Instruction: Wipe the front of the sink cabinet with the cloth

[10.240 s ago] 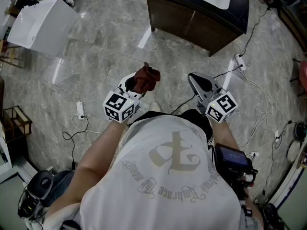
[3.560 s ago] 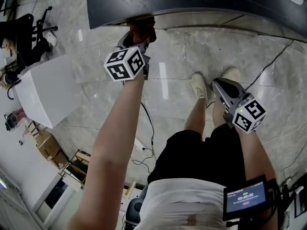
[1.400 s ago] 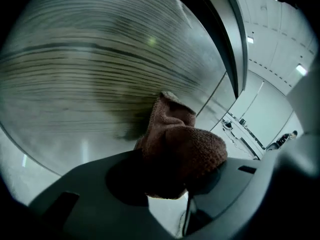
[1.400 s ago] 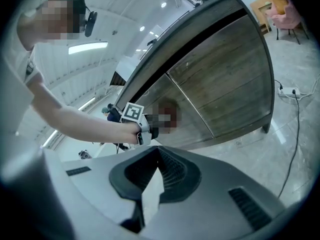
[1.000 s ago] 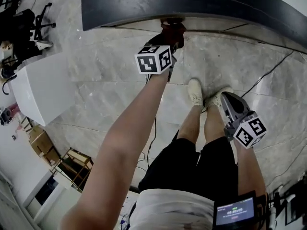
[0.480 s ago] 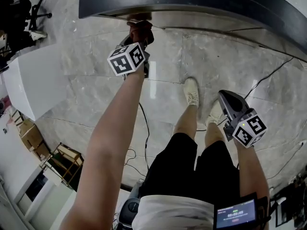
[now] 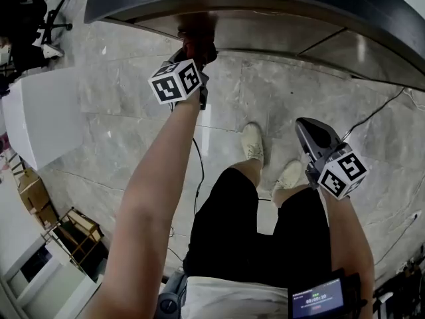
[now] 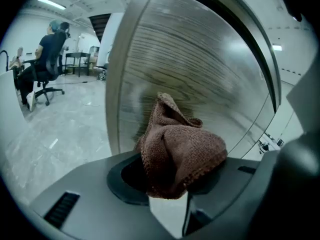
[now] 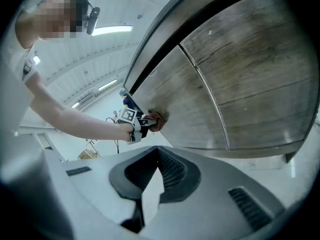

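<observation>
Left gripper view: brown cloth (image 8: 177, 154), bunched, pressed against wood-grain cabinet front (image 8: 200, 69). Left gripper (image 8: 172, 179) clamped on cloth, arm stretched forward. Right gripper (image 9: 156, 159) jaws together, nothing between them, held low beside the person's leg, well apart from cabinet.

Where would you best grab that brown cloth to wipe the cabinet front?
By its gathered back end, coming from the side away from the cabinet front. The cloth is a soft bunched wad, so pinching one end, as the left gripper does, leaves a loose bulge ahead of the fingers to press on the wood.
</observation>
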A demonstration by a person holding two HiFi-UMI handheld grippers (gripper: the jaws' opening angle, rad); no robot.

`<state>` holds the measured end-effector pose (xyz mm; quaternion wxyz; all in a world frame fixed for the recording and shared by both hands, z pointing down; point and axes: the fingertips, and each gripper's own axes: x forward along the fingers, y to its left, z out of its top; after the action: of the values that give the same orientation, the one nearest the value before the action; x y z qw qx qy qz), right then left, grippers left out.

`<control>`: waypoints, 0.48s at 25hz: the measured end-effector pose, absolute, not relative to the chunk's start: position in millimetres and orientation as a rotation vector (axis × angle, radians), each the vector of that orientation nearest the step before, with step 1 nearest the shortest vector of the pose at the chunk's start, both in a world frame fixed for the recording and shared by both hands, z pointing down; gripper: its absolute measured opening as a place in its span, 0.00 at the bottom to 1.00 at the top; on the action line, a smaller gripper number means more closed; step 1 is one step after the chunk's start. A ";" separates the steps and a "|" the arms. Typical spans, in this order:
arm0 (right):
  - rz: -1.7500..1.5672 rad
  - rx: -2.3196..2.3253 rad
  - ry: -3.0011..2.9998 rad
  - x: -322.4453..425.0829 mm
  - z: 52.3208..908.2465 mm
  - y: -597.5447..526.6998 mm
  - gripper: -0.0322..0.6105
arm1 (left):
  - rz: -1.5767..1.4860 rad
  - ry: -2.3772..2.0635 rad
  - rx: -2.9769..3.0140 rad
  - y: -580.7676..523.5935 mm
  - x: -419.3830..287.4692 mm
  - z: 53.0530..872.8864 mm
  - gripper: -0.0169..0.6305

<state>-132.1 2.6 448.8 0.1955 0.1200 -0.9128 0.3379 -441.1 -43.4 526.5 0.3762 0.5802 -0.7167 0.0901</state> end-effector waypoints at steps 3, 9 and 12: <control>0.926 0.300 -2.608 -146.1 434.8 -2.1 0.07 | 0.211 -1.802 1.543 -58.7 -416.5 510.7 0.26; 0.922 0.204 -2.672 -146.6 497.5 0.9 0.07 | 0.279 -1.769 1.653 -83.9 -349.0 541.1 0.25; 0.918 0.165 -2.700 -147.9 529.1 0.8 0.07 | 0.277 -1.717 1.746 -99.9 -312.6 548.8 0.25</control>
<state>-147.9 0.8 529.1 0.1422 0.0570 -0.9356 0.3181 -312.6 -99.9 548.8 0.3319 0.6683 -0.6573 0.1061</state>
